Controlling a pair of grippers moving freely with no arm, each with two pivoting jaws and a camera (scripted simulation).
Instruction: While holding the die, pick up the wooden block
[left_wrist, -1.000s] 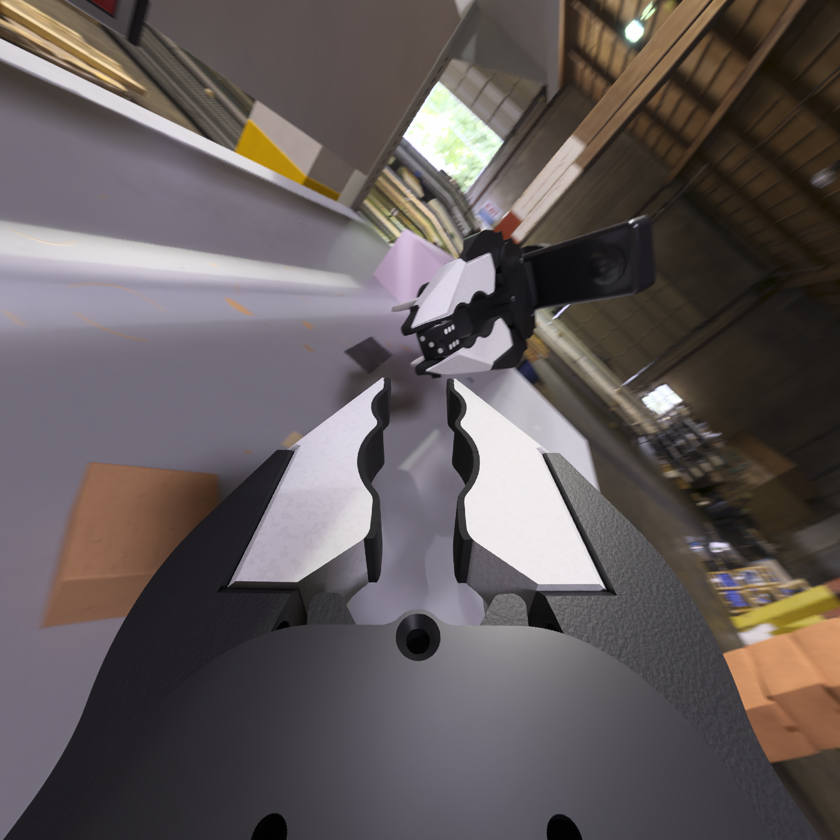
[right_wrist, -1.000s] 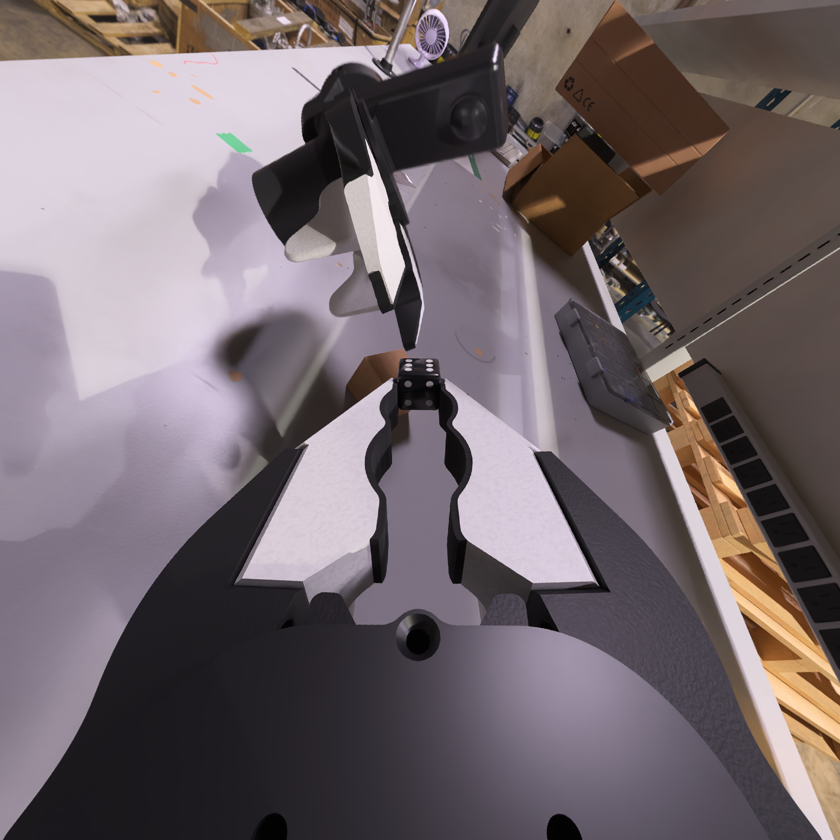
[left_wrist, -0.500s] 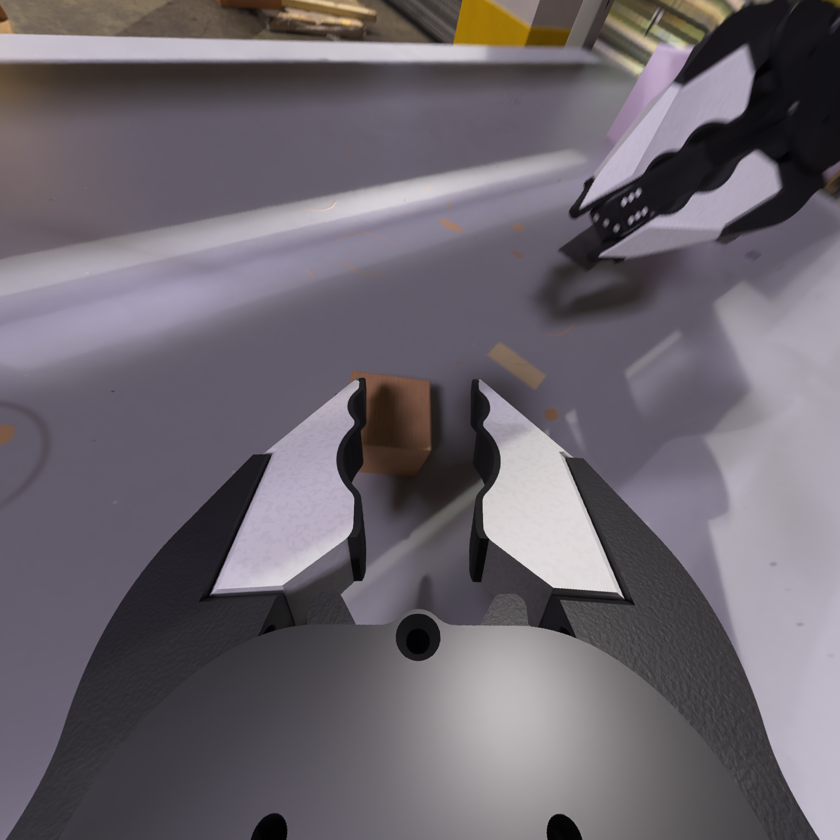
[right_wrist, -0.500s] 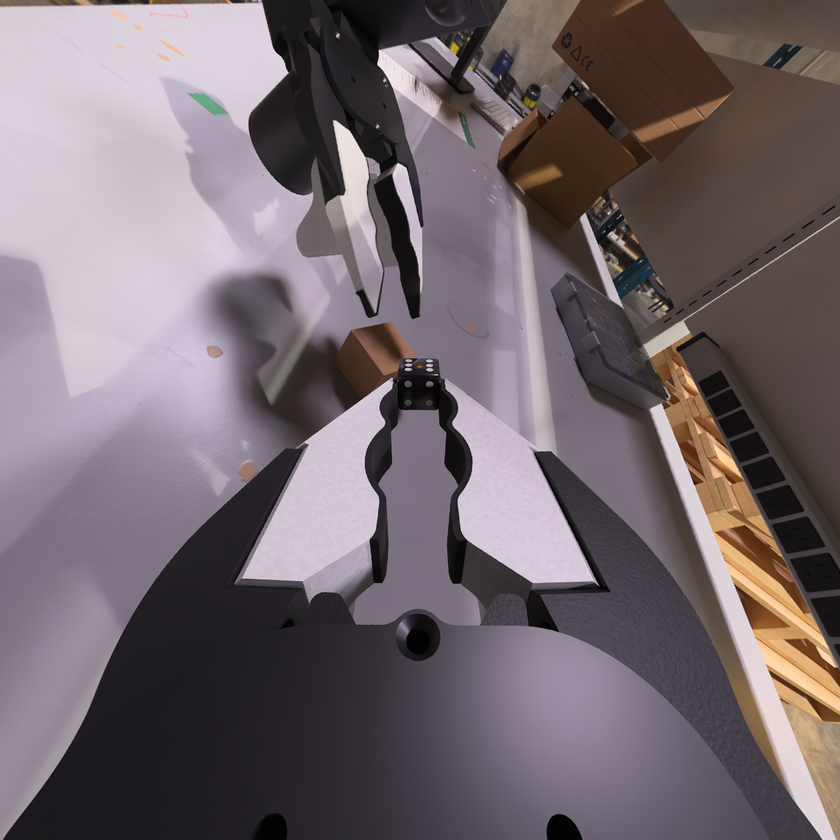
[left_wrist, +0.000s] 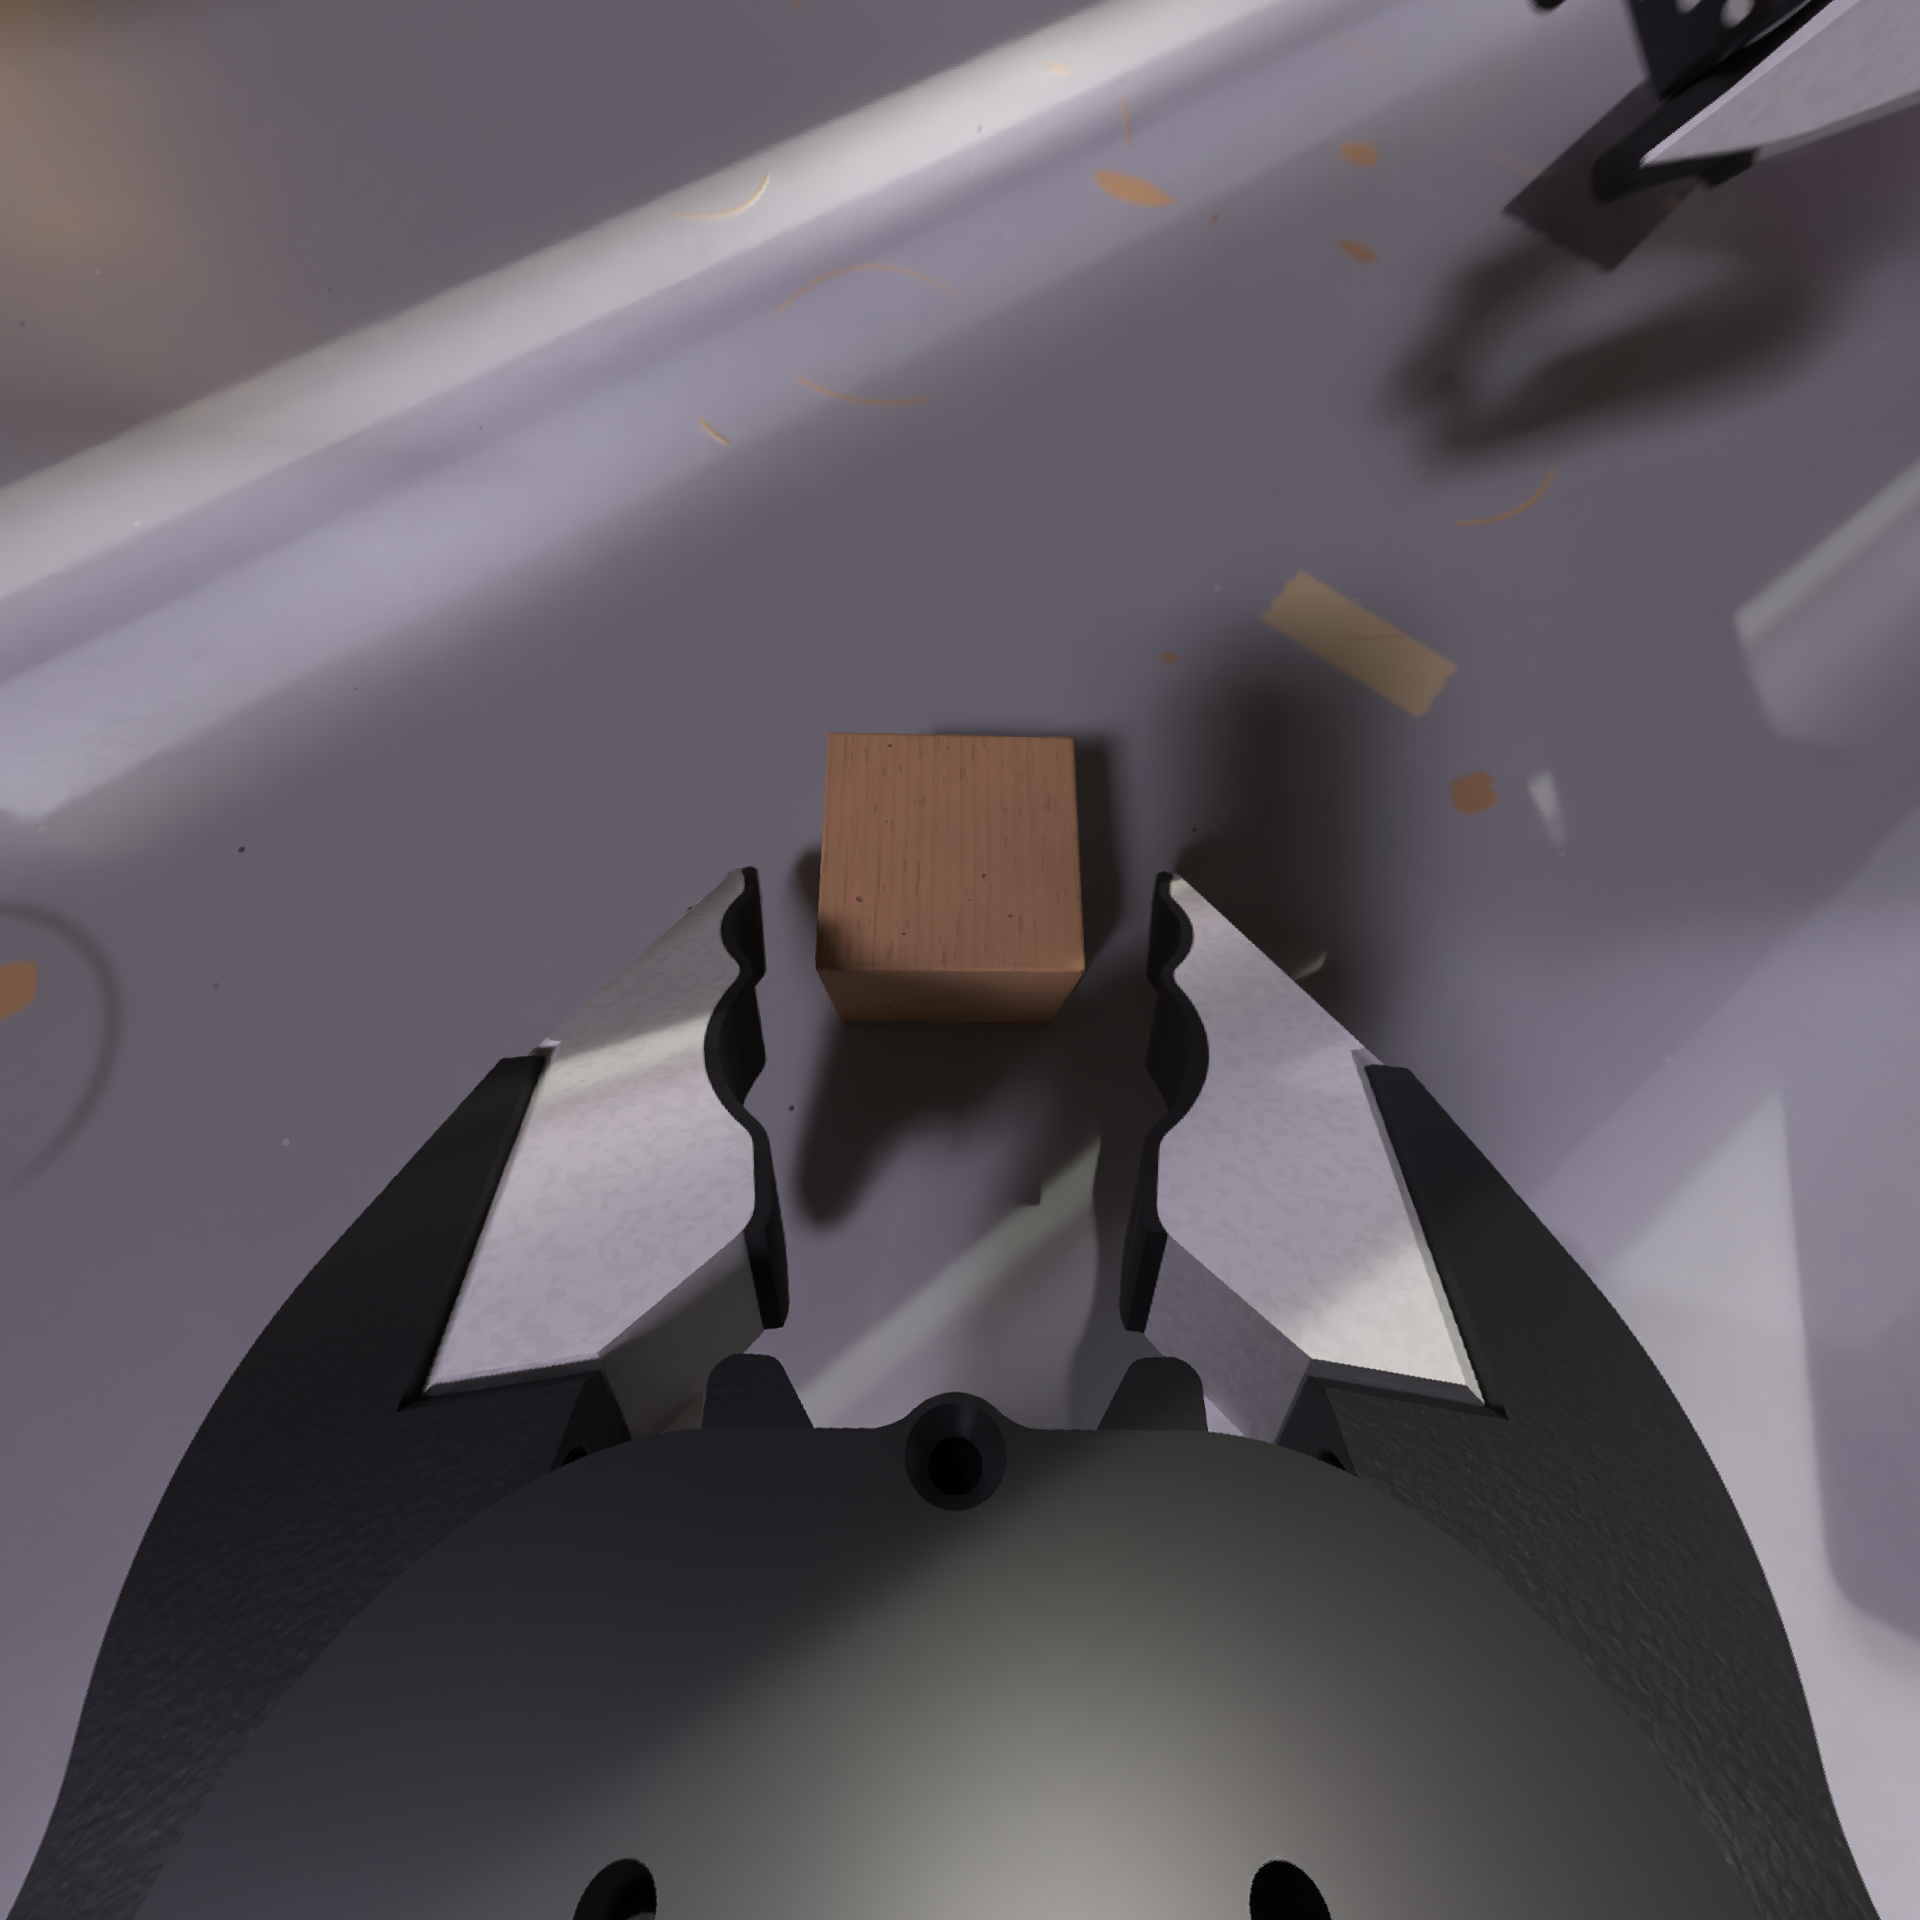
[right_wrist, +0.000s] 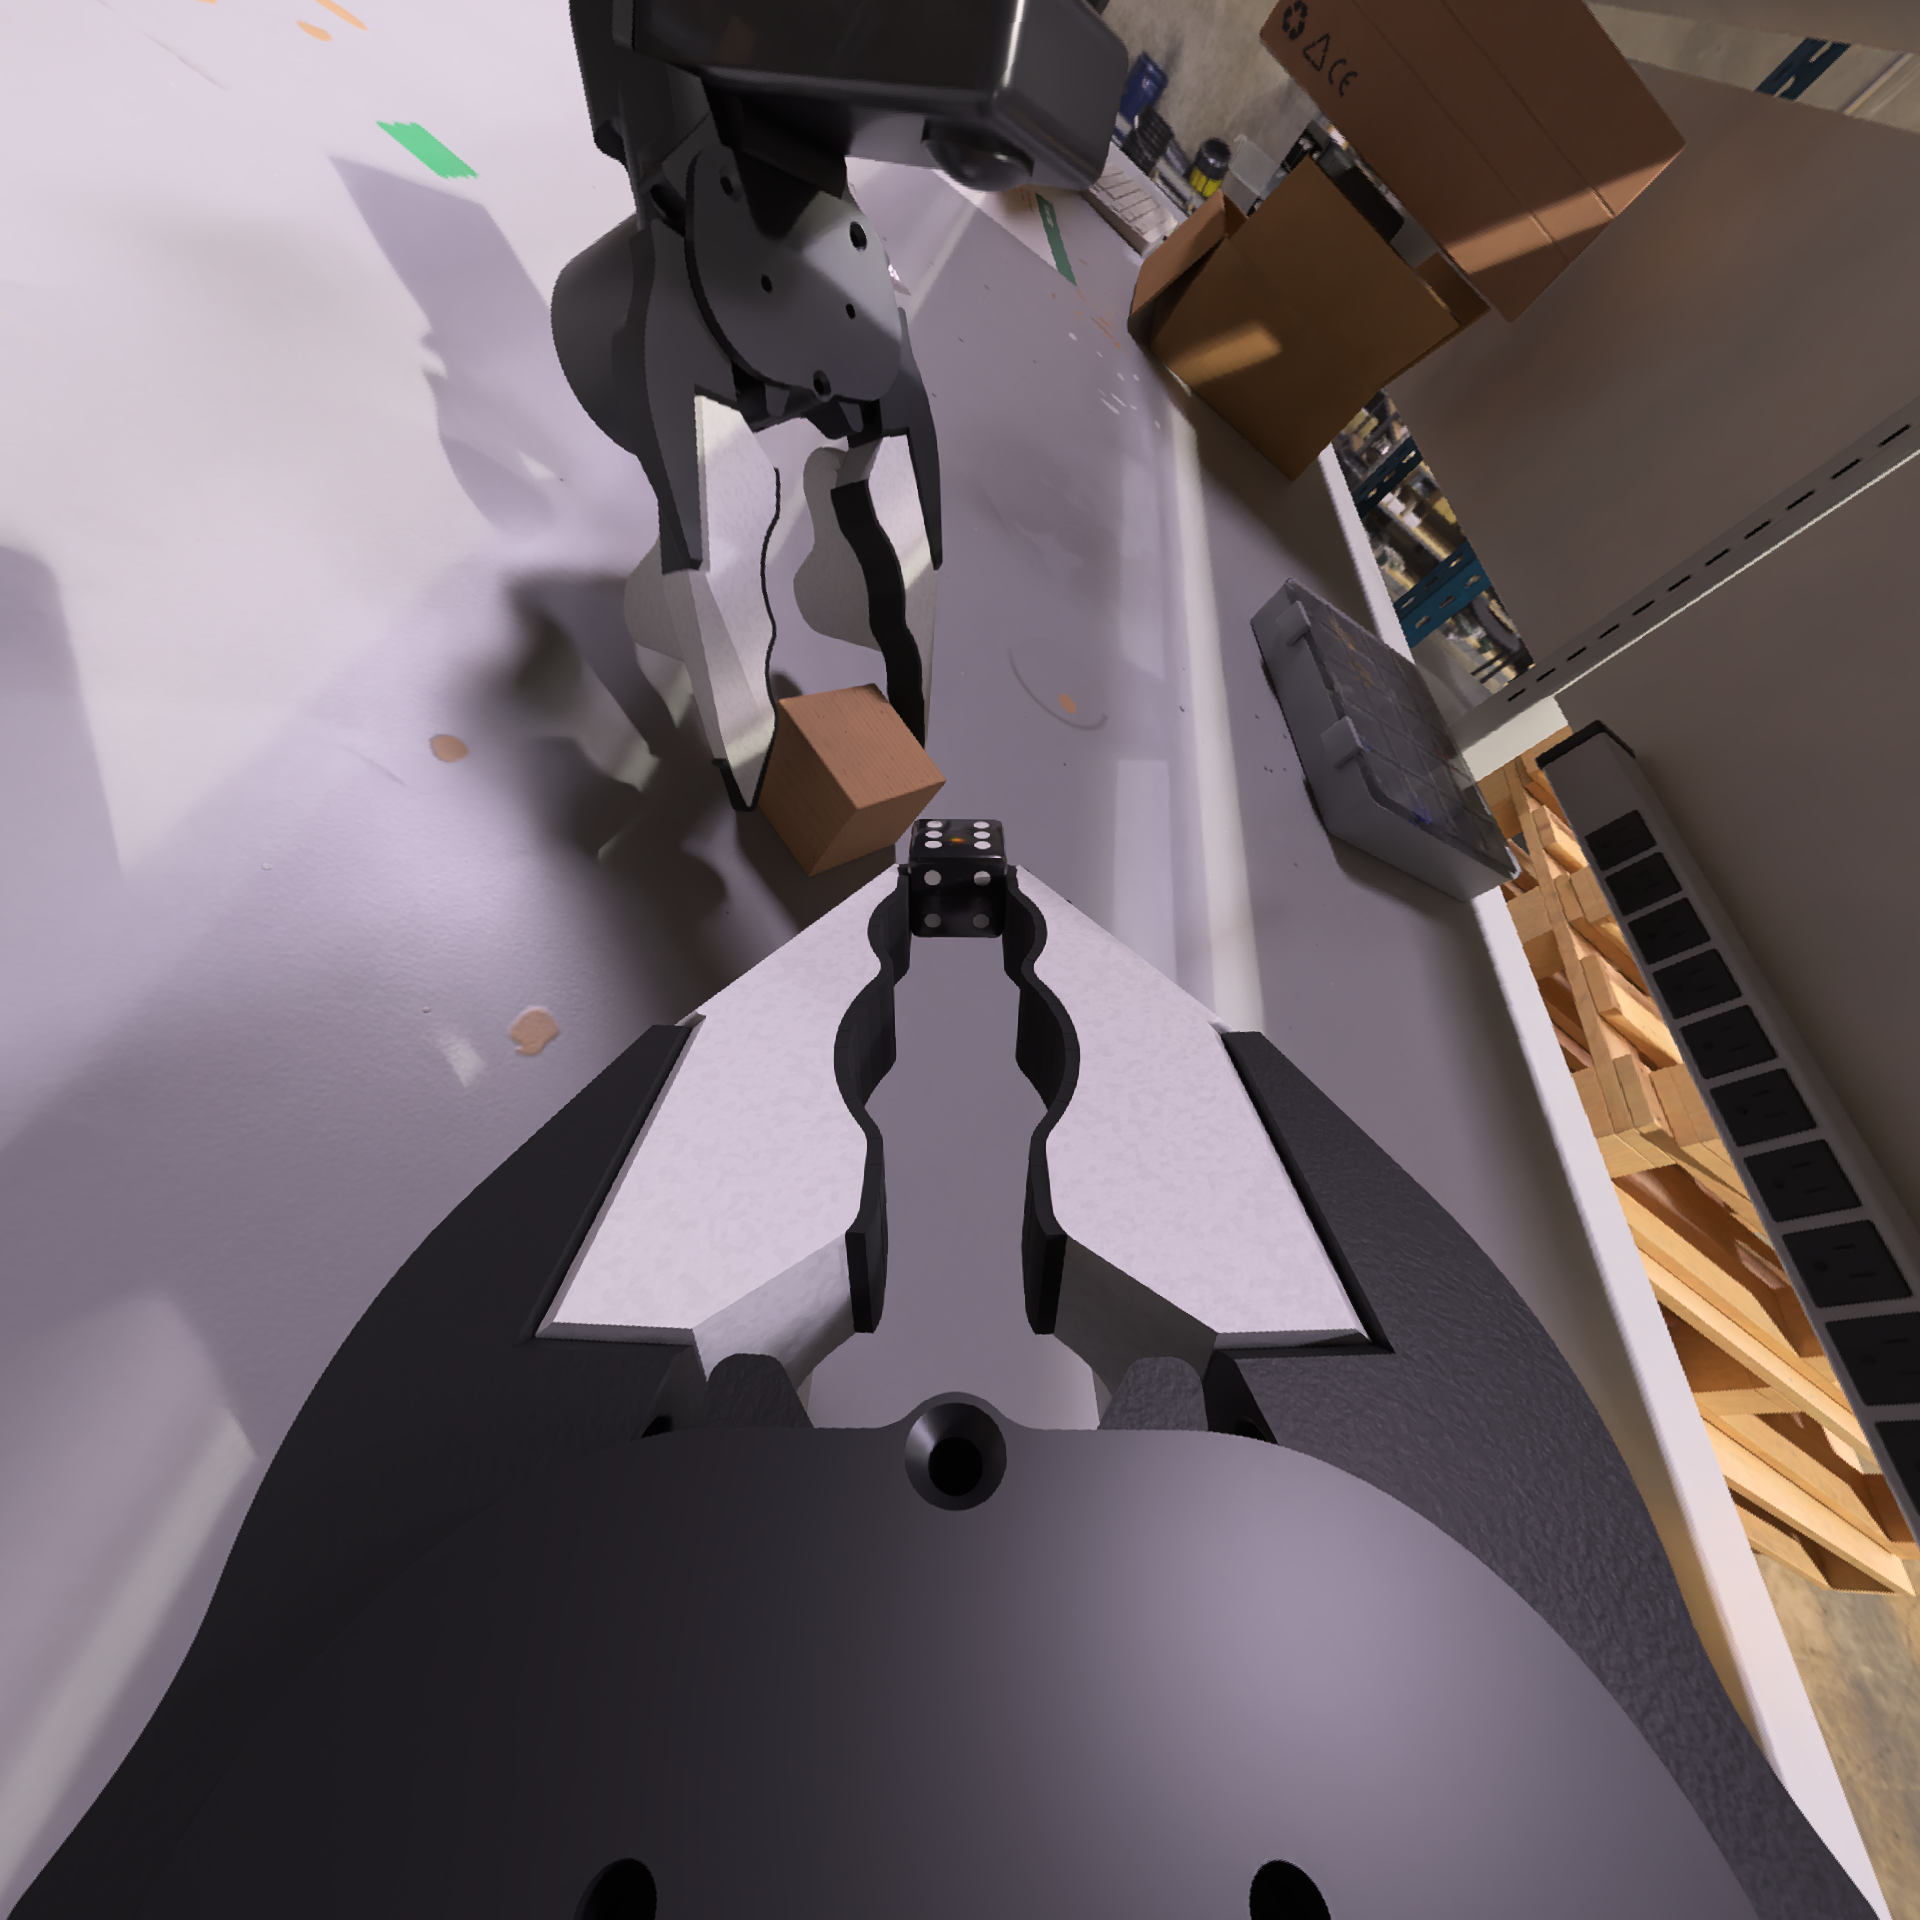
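Note:
A brown wooden block (left_wrist: 951, 873) rests on the grey table. My left gripper (left_wrist: 956, 894) is open, pointing down at it, with a fingertip on either side of the block and not touching it. The right wrist view shows the same: the left gripper (right_wrist: 831, 743) straddles the block (right_wrist: 847, 779). My right gripper (right_wrist: 954, 883) is shut on a black die (right_wrist: 956, 878) with white dots, held above the table just near the block. The right gripper's fingertips and the die (left_wrist: 1704, 21) show at the top right corner of the left wrist view.
A grey flat case (right_wrist: 1382, 738) lies by the table's right edge. Cardboard boxes (right_wrist: 1382, 239) stand at the far right. A tan tape strip (left_wrist: 1356, 642) and small orange marks lie on the table (left_wrist: 416, 644). A green tape mark (right_wrist: 426, 151) sits far left.
My left gripper has swung down toward the table, opened wider and closed in on the block, which now sits between its fingertips. The right gripper has kept the die and stayed almost still.

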